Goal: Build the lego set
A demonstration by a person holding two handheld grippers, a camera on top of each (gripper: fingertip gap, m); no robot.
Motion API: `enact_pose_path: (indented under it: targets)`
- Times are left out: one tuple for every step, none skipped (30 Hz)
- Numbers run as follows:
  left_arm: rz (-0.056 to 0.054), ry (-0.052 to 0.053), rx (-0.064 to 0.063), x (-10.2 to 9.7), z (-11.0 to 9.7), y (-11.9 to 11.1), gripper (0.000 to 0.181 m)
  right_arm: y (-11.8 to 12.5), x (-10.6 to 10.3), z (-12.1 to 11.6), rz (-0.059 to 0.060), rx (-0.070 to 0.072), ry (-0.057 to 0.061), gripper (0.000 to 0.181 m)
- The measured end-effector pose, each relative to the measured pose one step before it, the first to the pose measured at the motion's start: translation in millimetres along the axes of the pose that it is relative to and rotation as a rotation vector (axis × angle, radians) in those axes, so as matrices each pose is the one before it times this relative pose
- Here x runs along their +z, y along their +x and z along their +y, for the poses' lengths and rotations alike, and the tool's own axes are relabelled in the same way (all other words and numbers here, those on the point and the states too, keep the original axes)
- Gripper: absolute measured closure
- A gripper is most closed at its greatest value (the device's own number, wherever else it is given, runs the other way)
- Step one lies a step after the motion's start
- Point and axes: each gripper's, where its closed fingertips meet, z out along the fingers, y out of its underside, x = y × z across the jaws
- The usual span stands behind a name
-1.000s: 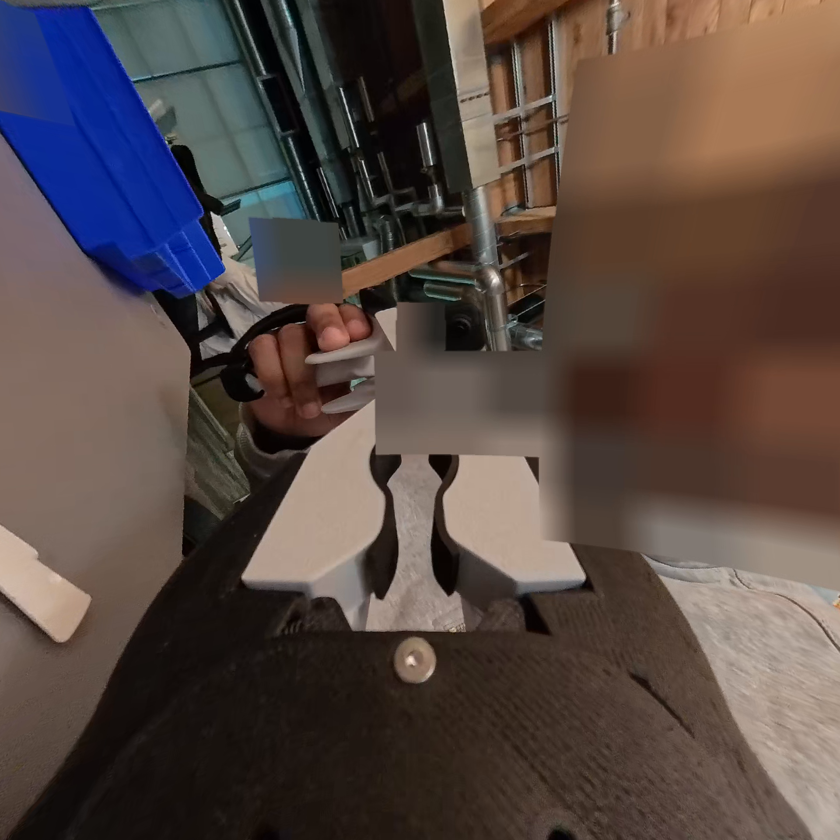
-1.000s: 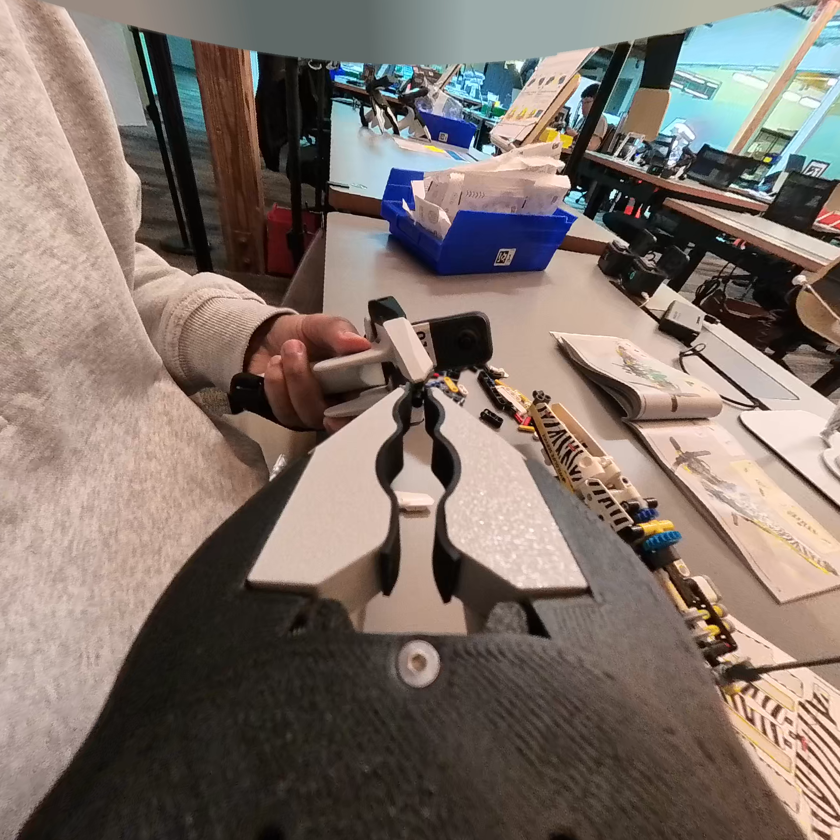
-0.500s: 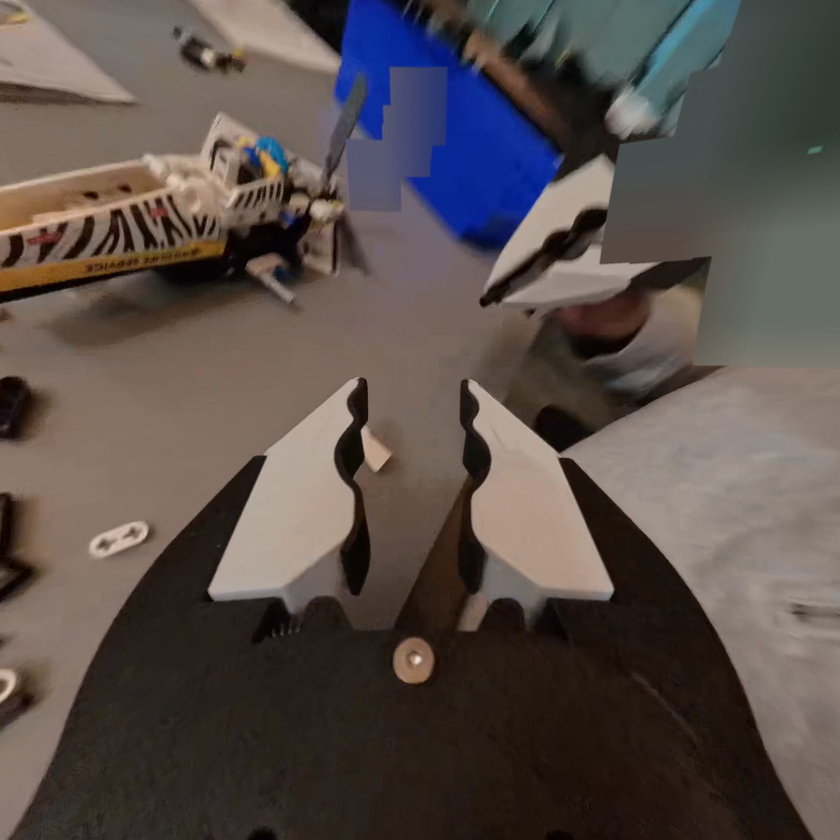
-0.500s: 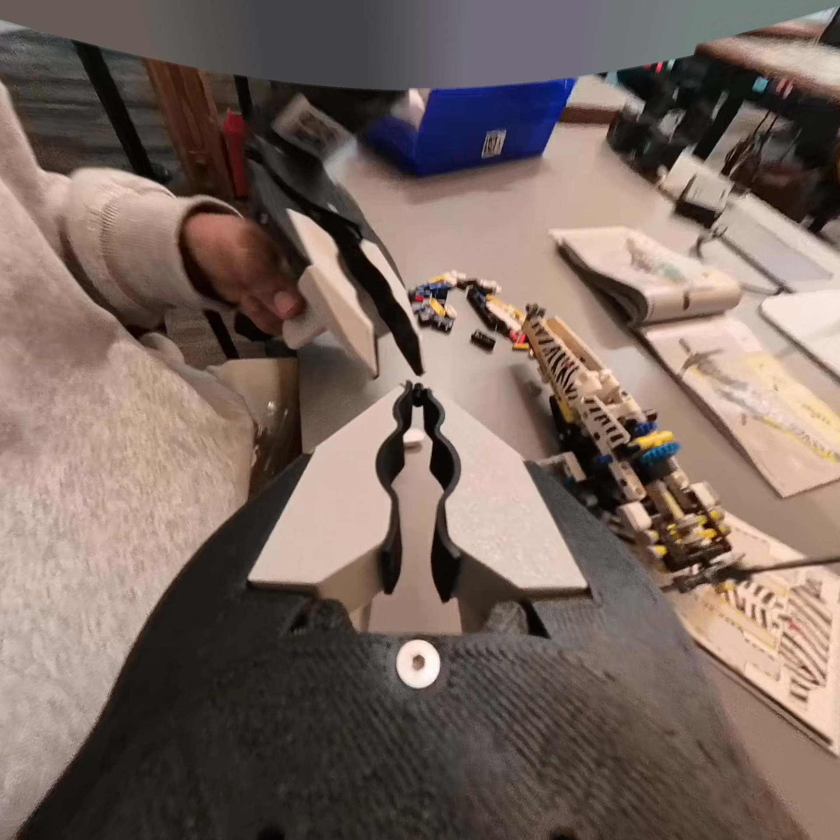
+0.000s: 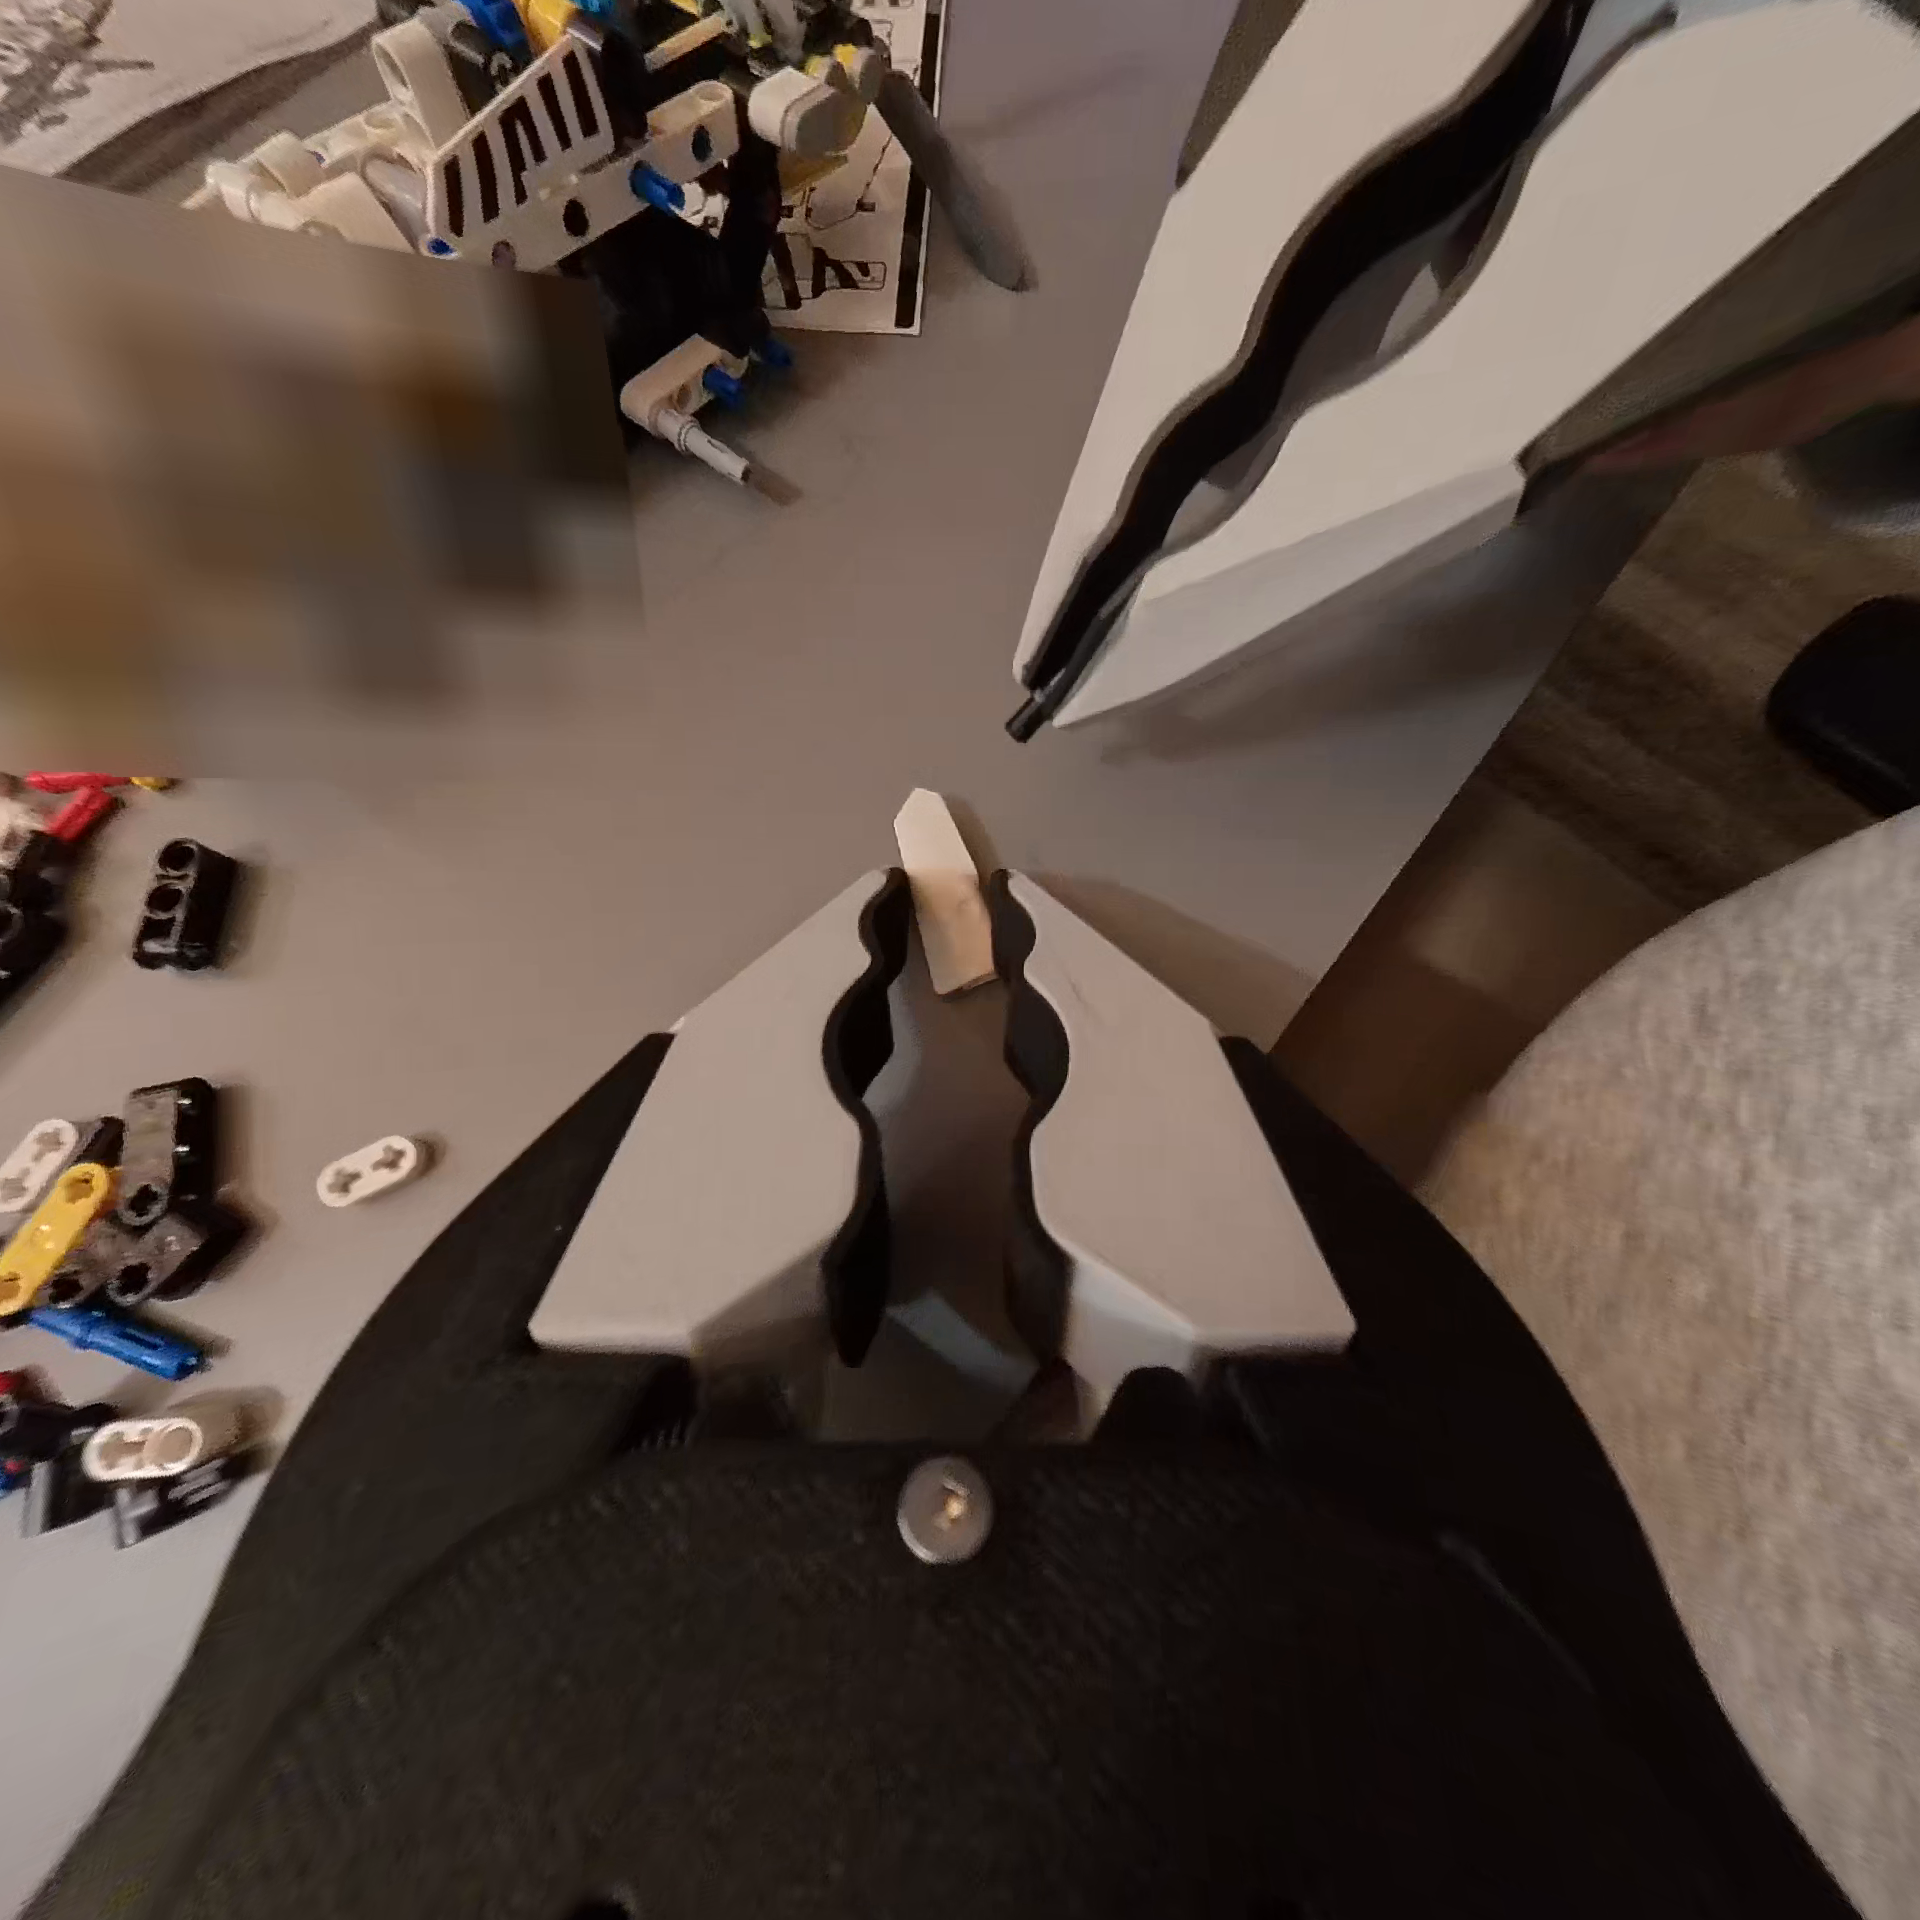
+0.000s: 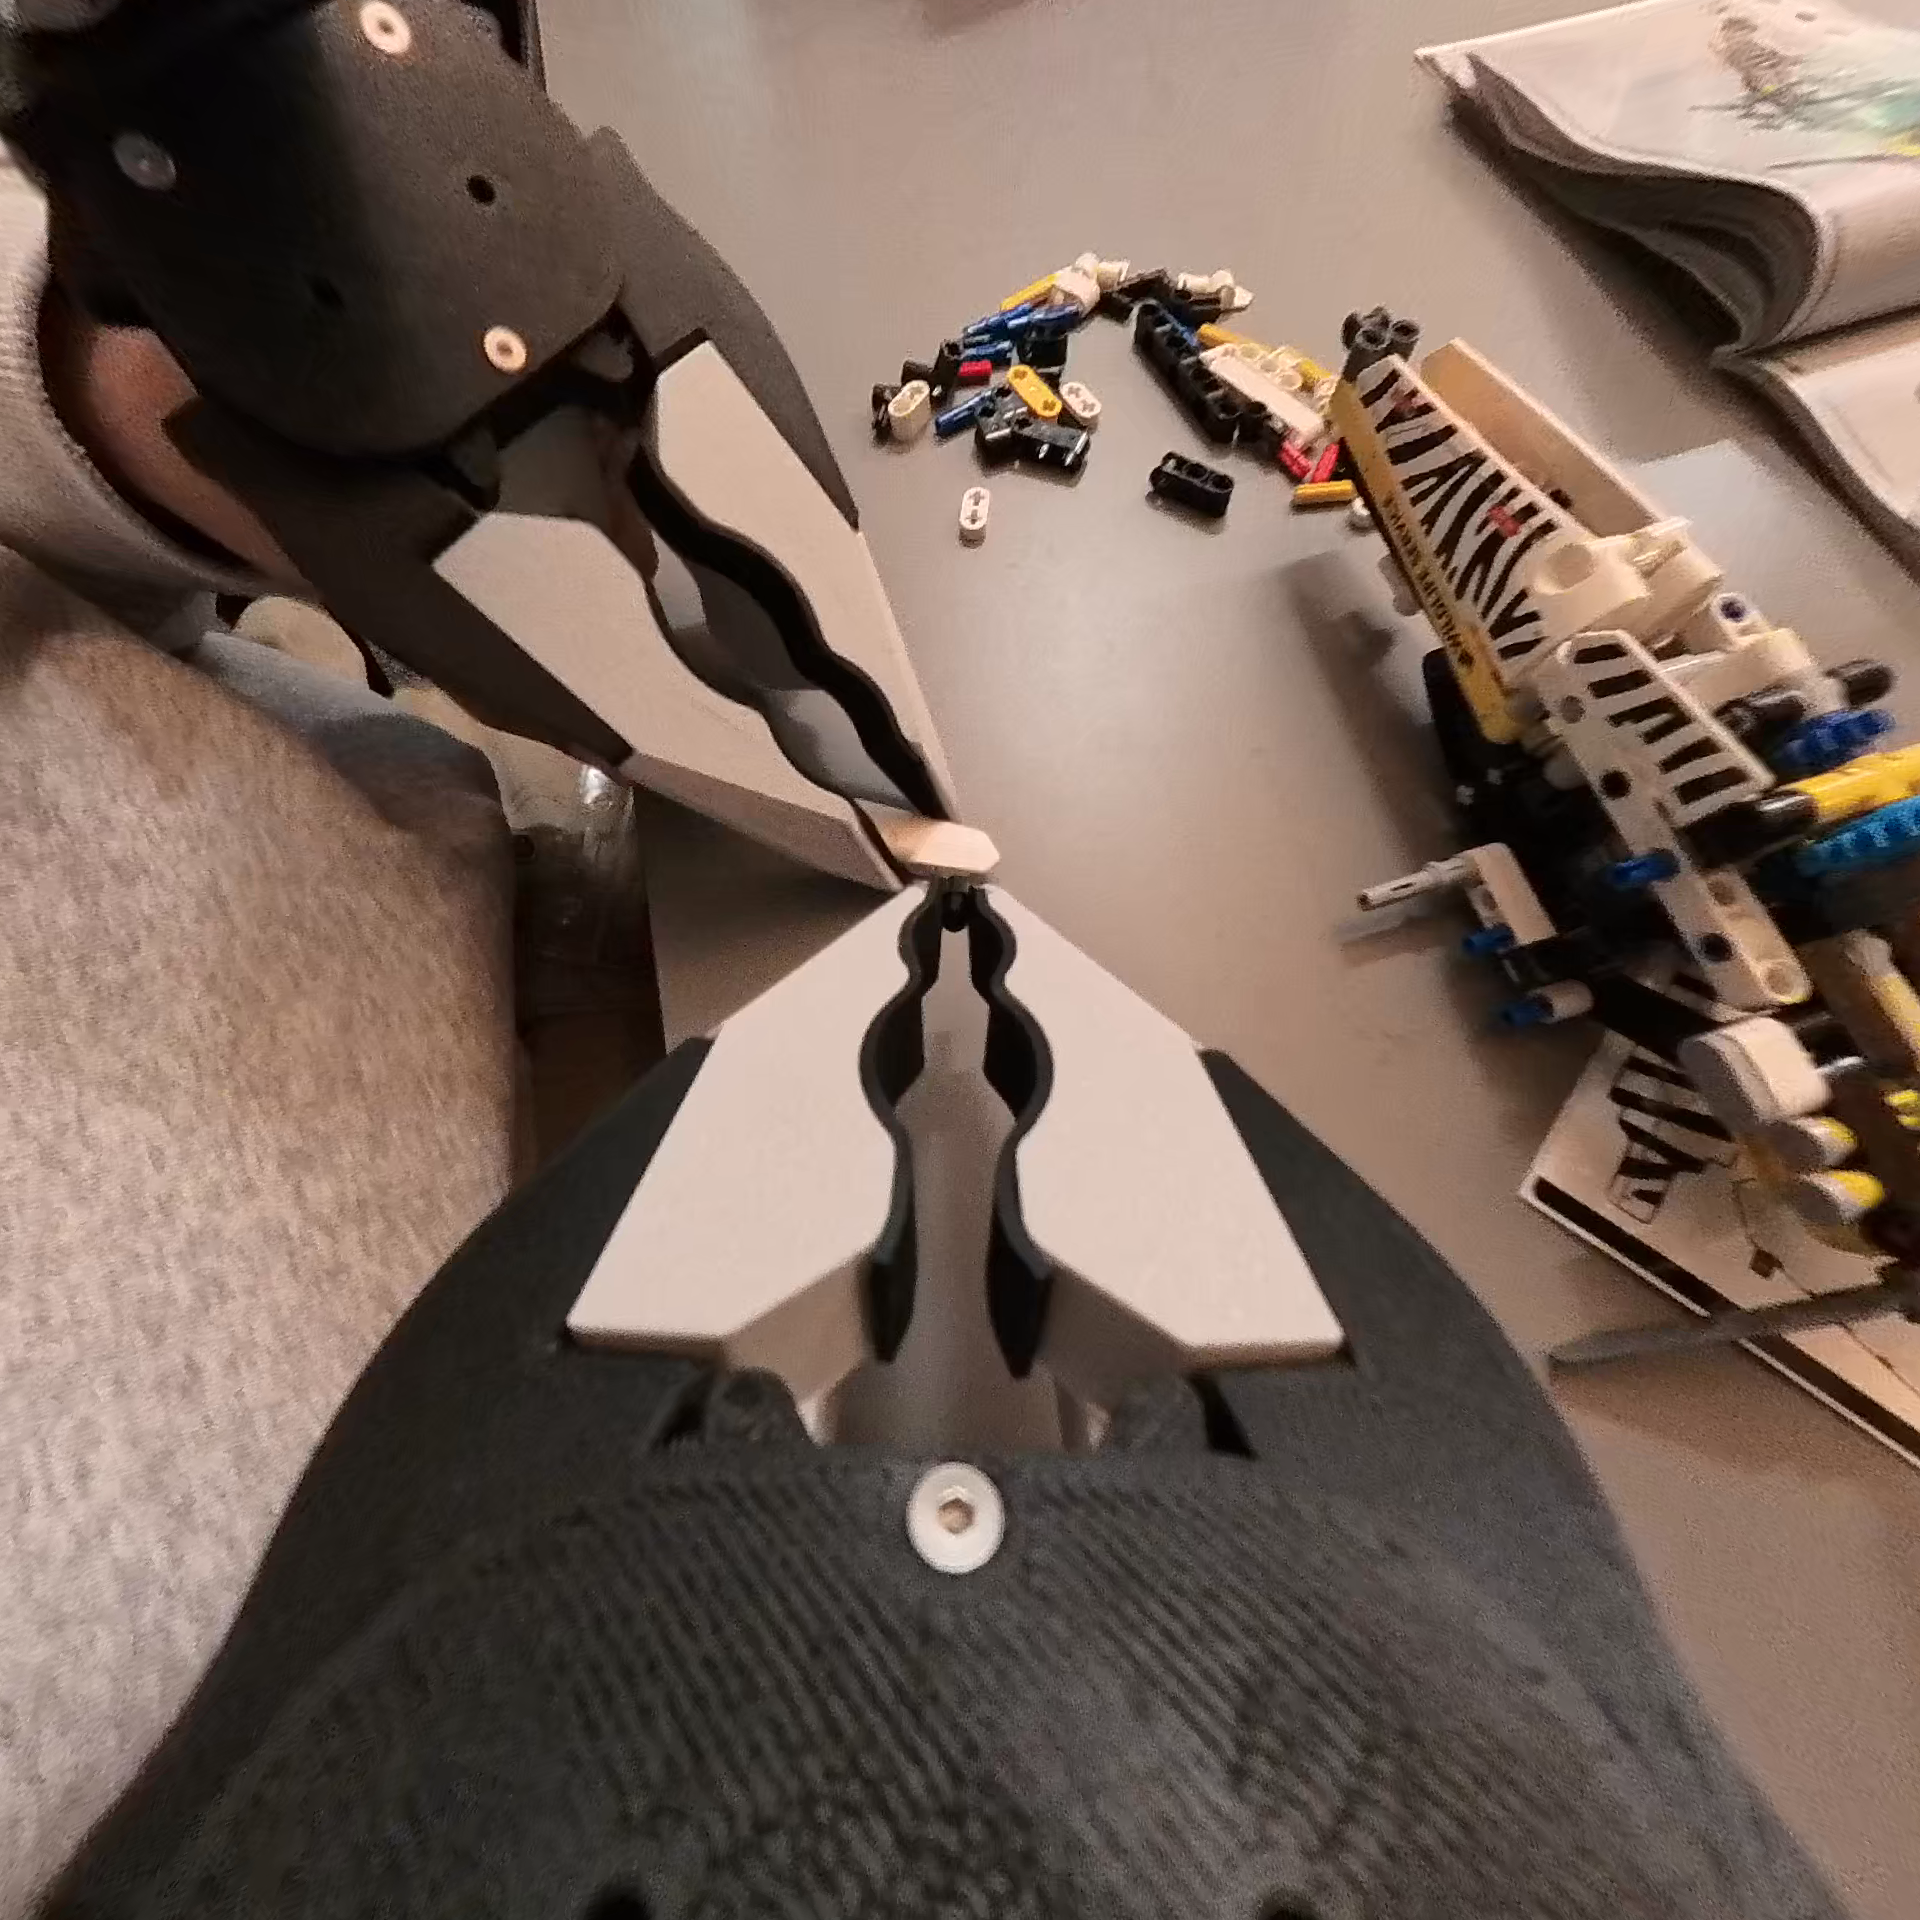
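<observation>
My left gripper (image 5: 943, 883) is shut on a small flat white lego piece (image 5: 933, 847) that sticks out past its tips, low over the grey table (image 5: 790, 644). My right gripper (image 6: 951, 906) is shut on a small black pin (image 5: 1023, 724) at its tips. In the right wrist view the left gripper (image 6: 914, 831) comes in from the upper left, and its white piece (image 6: 940, 847) sits right at the right gripper's tips. The zebra-striped lego model (image 6: 1558, 675) lies on the table to the right, and it also shows in the left wrist view (image 5: 520, 177).
Loose lego pieces (image 6: 1081, 384) lie scattered beyond the grippers and also show in the left wrist view (image 5: 125, 1216). Instruction booklets (image 6: 1714, 156) lie at the far right. A printed sheet (image 6: 1683, 1278) lies under the model. The person's grey sweater (image 6: 208, 1039) and the table edge are on the left. Less than 4 cm separates the two grippers' tips.
My left gripper swung down from pointing up into the room to the table, stood open around the white piece, and has shut on it. My right gripper tilted down, and the tips have met.
</observation>
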Motion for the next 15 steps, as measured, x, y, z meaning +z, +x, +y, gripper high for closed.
enact_pose_path:
  targets:
    - [0.0246, 0.008, -0.0303, -0.68, 0.06, 0.9, 0.168, -1.59, 1.82, 0.76, -0.0046, -0.0023, -0.0019, 0.179]
    - [0.0174, 0.0119, -0.03, -1.45, -0.39, -0.39, 0.17, -1.66, 1.9, 0.54, -0.0038, -0.0038, -0.0027, 0.179]
    - [0.0107, 0.0124, -0.0236, -1.95, -0.28, -1.26, 0.17, -1.6, 1.68, 0.61, -0.0028, -0.0058, -0.0044, 0.179]
    - [0.0107, 0.0129, -0.0213, -1.8, -0.19, -1.17, 0.17, -1.34, 1.32, -0.06, 0.0014, -0.0094, -0.0007, 0.179]
    - [0.0158, 0.0149, -0.0253, -1.71, -0.56, -0.4, 0.17, -0.77, 1.19, -0.02, 0.0043, -0.0105, -0.0004, 0.179]
    - [0.0239, 0.0135, -0.0327, -1.4, -0.75, 0.57, 0.17, -0.45, 1.08, -0.05, 0.0065, -0.0105, -0.001, 0.179]
    - [0.0344, 0.0101, -0.0364, -1.0, -0.71, 1.96, 0.17, -0.48, 1.12, -0.57, 0.0051, -0.0099, 0.0014, 0.179]
    - [0.0364, 0.0089, -0.0393, -0.48, -0.95, 2.17, 0.17, -0.81, 0.96, -1.08, 0.0011, -0.0068, 0.0042, 0.179]
    - [0.0328, 0.0062, -0.0305, -0.22, -0.77, 2.04, 0.17, -1.01, 0.88, -1.13, -0.0018, -0.0033, 0.0039, 0.179]
    - [0.02, 0.0047, -0.0175, -0.24, -1.06, 1.18, 0.17, -0.83, 0.89, -0.86, -0.0037, -0.002, 0.0024, 0.179]
    - [0.0129, 0.0072, -0.0096, -0.34, -1.55, 0.89, 0.17, -0.7, 0.6, -0.67, -0.0033, -0.0017, 0.0012, 0.179]
    - [0.0133, 0.0076, -0.012, 0.01, -1.53, 1.23, 0.17, -0.01, 0.17, -0.76, 0.0007, -0.0029, 0.003, 0.179]
    - [0.0067, 0.0062, -0.0104, -0.06, -0.99, -0.03, 0.17, 0.48, -0.32, -0.84, 0.0036, -0.0041, 0.0036, 0.179]
    - [0.0113, 0.0099, -0.0109, -0.4, -1.39, 0.49, 0.17, 0.49, -0.8, -0.94, 0.0028, -0.0025, 0.0044, 0.179]
    - [0.0153, 0.0118, -0.0185, -0.49, -1.52, 0.81, 0.17, 0.33, -1.0, -1.1, 0.0007, 0.0034, 0.0052, 0.179]
